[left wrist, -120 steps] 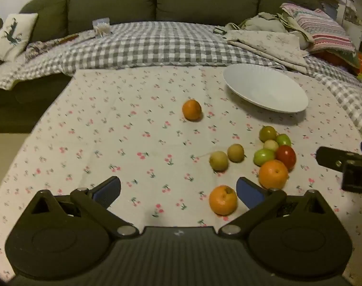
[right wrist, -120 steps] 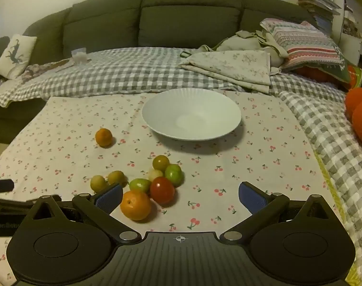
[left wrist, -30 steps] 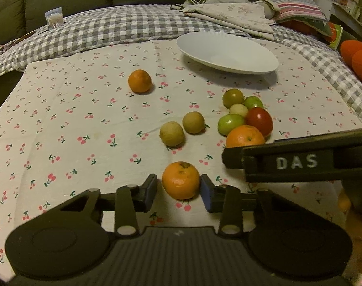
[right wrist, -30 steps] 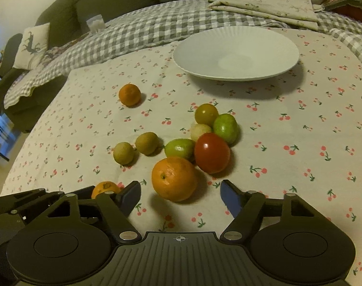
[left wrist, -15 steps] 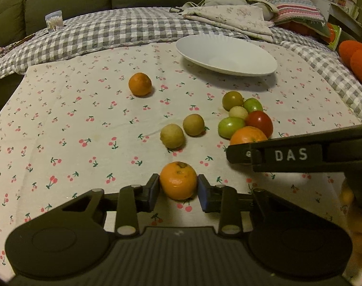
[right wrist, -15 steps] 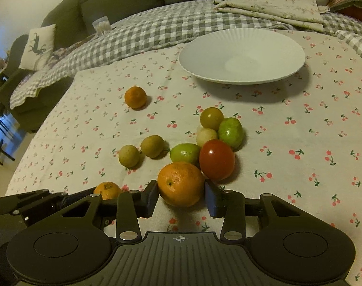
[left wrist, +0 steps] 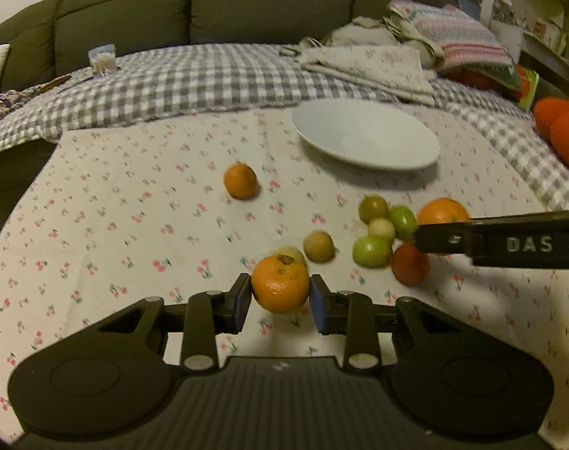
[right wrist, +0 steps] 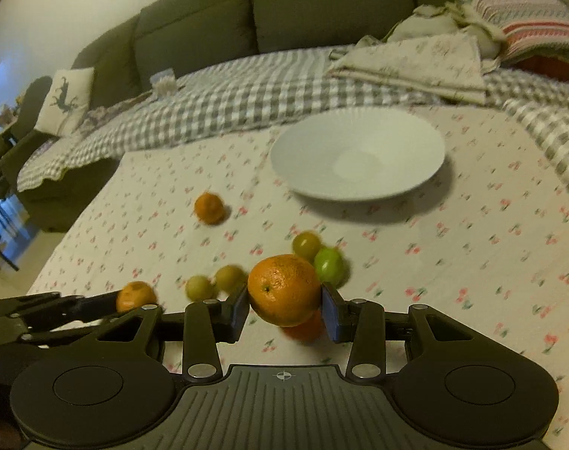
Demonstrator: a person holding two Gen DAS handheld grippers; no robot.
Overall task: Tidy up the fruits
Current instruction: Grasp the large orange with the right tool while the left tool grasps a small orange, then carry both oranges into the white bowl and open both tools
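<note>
My left gripper (left wrist: pixel 280 302) is shut on a small orange (left wrist: pixel 279 283), held just above the cherry-print cloth. My right gripper (right wrist: pixel 284 309) is shut on a bigger orange (right wrist: pixel 284 290), lifted over the fruit cluster. That bigger orange (left wrist: pixel 442 211) also shows in the left wrist view at the right gripper's tip. On the cloth lie a red tomato (left wrist: pixel 410 263), green fruits (left wrist: pixel 371 250), two yellowish fruits (left wrist: pixel 318 246) and a lone orange (left wrist: pixel 240 180). The empty white bowl (left wrist: pixel 404 157) stands farther back.
The table's cloth (left wrist: pixel 134 195) ends at a grey checked blanket (left wrist: pixel 194 78) with a green sofa (left wrist: pixel 209 7) behind. Folded linen (left wrist: pixel 374 63) and a striped cushion (left wrist: pixel 460 37) lie behind the bowl. Orange objects (left wrist: pixel 562 131) sit at the far right. A small clear box (left wrist: pixel 102 59) rests on the blanket.
Both grippers have shut on their oranges and lifted them off the cloth. The views have tilted up, showing more of the sofa.
</note>
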